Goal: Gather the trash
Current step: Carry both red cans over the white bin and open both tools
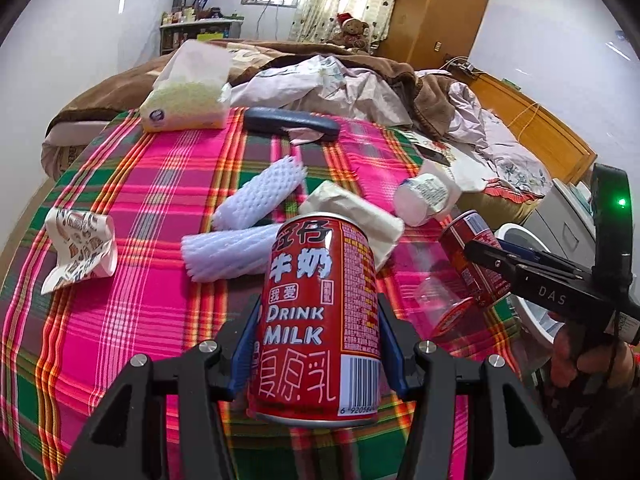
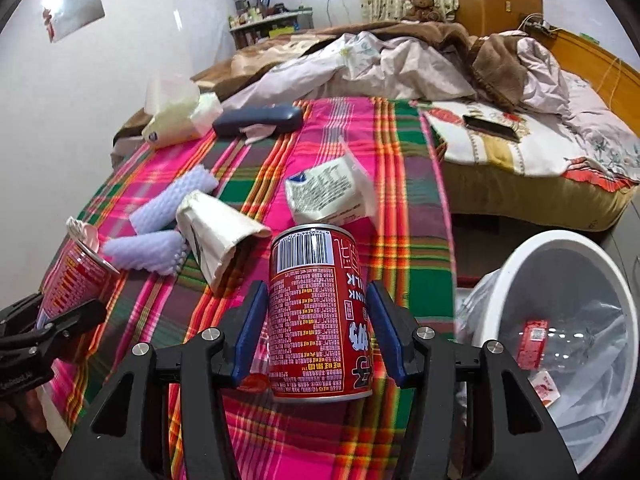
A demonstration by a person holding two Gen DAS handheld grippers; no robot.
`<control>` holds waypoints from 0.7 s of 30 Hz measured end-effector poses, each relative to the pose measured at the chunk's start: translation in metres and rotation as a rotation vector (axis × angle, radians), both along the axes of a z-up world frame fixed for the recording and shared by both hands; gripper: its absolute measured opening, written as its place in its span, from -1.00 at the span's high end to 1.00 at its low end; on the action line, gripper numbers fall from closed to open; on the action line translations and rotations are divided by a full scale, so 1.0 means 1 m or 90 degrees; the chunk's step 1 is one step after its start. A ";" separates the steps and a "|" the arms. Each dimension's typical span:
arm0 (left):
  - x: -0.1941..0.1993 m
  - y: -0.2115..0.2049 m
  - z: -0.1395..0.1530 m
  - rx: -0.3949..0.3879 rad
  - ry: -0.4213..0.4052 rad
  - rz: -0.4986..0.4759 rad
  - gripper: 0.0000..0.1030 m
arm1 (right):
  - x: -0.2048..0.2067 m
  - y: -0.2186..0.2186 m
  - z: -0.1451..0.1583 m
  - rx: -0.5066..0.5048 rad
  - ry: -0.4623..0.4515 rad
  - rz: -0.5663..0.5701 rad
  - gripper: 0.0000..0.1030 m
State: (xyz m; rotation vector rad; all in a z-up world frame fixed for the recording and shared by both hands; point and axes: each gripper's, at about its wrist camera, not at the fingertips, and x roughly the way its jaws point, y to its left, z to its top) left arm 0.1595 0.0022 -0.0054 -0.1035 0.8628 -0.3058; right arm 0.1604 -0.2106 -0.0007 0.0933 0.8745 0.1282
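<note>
While both grippers hover level over the plaid cloth (image 1: 140, 320), left gripper (image 1: 318, 344) jaws clamped on upright milk can (image 1: 320, 312), right gripper (image 2: 318, 332) on inverted milk can (image 2: 320, 316).

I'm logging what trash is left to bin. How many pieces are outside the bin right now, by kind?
Red milk cans: 2, one in the left gripper and one in the right gripper
Foam nets: 2
Crumpled paper cups: 2
White packet: 1
Total: 7
</note>
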 end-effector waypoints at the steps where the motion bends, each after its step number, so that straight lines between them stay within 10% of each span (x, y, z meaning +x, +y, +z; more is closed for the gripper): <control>1: -0.001 -0.004 0.002 0.002 -0.004 -0.004 -0.07 | -0.003 -0.003 0.003 0.005 -0.007 -0.003 -0.02; 21: -0.009 -0.115 0.035 0.003 -0.057 -0.136 -0.07 | -0.049 -0.082 0.033 0.029 -0.083 -0.113 -0.03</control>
